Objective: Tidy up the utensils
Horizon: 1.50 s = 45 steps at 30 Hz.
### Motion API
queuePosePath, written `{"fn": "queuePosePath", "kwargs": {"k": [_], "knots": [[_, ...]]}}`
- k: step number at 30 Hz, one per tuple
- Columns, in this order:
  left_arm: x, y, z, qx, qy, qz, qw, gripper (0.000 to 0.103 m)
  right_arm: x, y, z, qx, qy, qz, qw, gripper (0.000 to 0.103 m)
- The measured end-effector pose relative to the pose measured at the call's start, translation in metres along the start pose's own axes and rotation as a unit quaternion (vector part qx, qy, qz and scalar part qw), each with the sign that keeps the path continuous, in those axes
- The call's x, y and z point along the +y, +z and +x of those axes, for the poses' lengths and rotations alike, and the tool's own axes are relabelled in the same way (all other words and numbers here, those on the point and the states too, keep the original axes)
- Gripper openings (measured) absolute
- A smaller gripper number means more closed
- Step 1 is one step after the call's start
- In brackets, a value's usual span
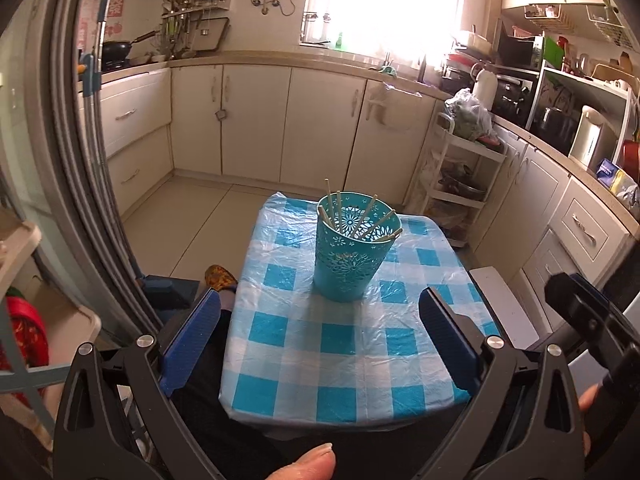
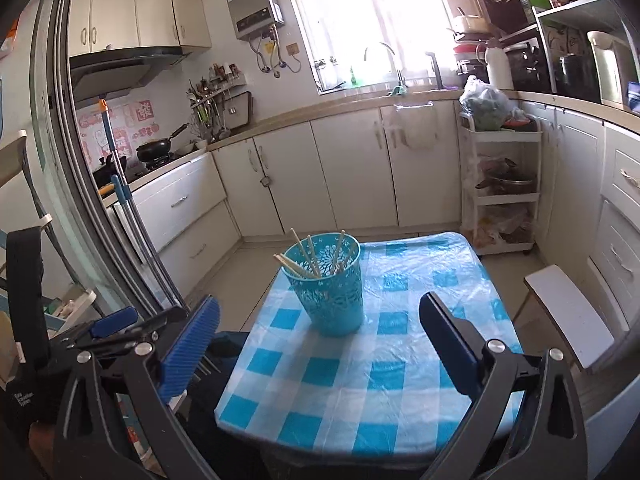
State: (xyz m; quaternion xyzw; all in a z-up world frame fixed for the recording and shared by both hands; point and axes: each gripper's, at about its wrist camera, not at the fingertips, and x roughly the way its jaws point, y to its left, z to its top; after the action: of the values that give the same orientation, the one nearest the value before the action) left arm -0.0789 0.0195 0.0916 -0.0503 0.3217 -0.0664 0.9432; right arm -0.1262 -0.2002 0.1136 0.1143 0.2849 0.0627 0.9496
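A teal cut-out holder [image 1: 352, 248] stands upright on a small table with a blue-and-white checked cloth [image 1: 340, 352]. Several pale chopsticks [image 1: 366, 216] lean inside it. My left gripper [image 1: 320, 312] is open and empty, held back from the holder above the table's near half. In the right wrist view the same holder [image 2: 332, 288] with its chopsticks [image 2: 304, 260] stands on the cloth [image 2: 360, 392]. My right gripper [image 2: 320, 320] is open and empty, its fingers either side of the table, short of the holder. The other gripper [image 2: 112, 324] shows at the left there.
Kitchen cabinets [image 1: 256, 120] run along the far wall. A white trolley [image 2: 500, 184] with bags stands right of the table. A white stool [image 2: 568, 320] is at the right. A sliding door frame [image 1: 92, 160] and a mop handle [image 2: 120, 184] are at the left.
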Motion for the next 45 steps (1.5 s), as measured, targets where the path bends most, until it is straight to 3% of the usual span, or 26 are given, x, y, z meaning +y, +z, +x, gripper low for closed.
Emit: {"fn": "queuePosePath", "kwargs": {"k": [6,11,16,21,45], "knots": [[-0.005,-0.011,-0.035,0.01,-0.015,0.045,0.9988,0.096,0.01,-0.022,-0.035,-0.016,0.017,0.027,0.999,0.096],[-0.002,-0.022,-0.048,0.001,0.049,0.044,0.9978,0.096,0.016,-0.033,-0.052,-0.032,0.015,0.033,0.999,0.096],[0.003,-0.023,-0.067,-0.032,0.069,0.032,0.9966,0.095,0.029,-0.037,-0.075,-0.068,0.013,0.007,0.998,0.096],[-0.003,-0.024,-0.081,-0.048,0.06,0.042,0.9962,0.095,0.041,-0.039,-0.092,-0.097,0.03,-0.024,0.995,0.096],[-0.011,-0.026,-0.085,-0.045,0.055,0.043,0.9966,0.095,0.045,-0.044,-0.096,-0.096,0.014,-0.052,0.994,0.096]]}}
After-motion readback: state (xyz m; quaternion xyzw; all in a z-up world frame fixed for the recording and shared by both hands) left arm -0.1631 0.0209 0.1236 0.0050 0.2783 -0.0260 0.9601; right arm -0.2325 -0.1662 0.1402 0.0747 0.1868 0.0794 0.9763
